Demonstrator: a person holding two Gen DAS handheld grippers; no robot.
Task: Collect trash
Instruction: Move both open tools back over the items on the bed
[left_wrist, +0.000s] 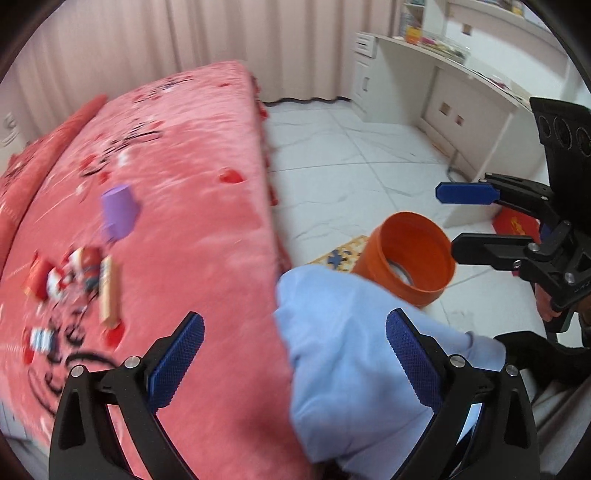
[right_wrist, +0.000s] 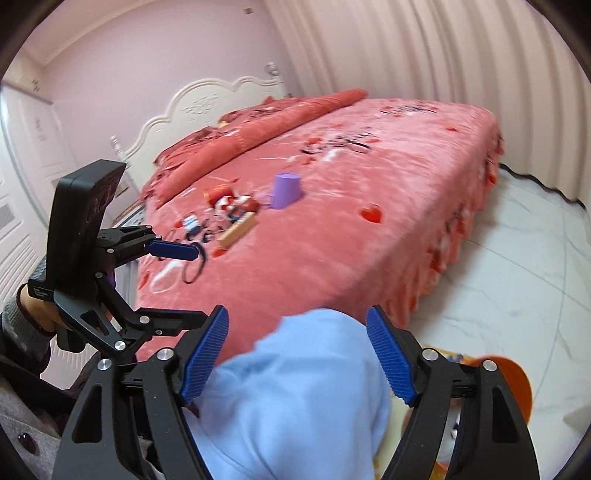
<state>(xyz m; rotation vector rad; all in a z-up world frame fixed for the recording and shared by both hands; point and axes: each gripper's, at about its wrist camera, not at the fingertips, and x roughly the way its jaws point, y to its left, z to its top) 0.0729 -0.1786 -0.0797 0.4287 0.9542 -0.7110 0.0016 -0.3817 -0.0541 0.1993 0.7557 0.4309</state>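
Covering the bed (right_wrist: 332, 240), pink blanket, pink curtains (right_wrist: 424, 48) behind, white floor (left_wrist: 351, 155), both claws released.

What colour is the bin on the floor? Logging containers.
Orange, clearest in the left wrist view.

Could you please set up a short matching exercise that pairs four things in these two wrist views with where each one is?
Things:
1. purple cup
2. orange bin
3. wooden block
4. folded red quilt

Places:
A. on the white floor beside the bed
B. along the head end of the bed, by the white headboard
C. on its side on the pink bedspread, farther from the headboard than the small litter
D. at the edge of the cluster of small litter on the bedspread

Pairs: 1-C, 2-A, 3-D, 4-B
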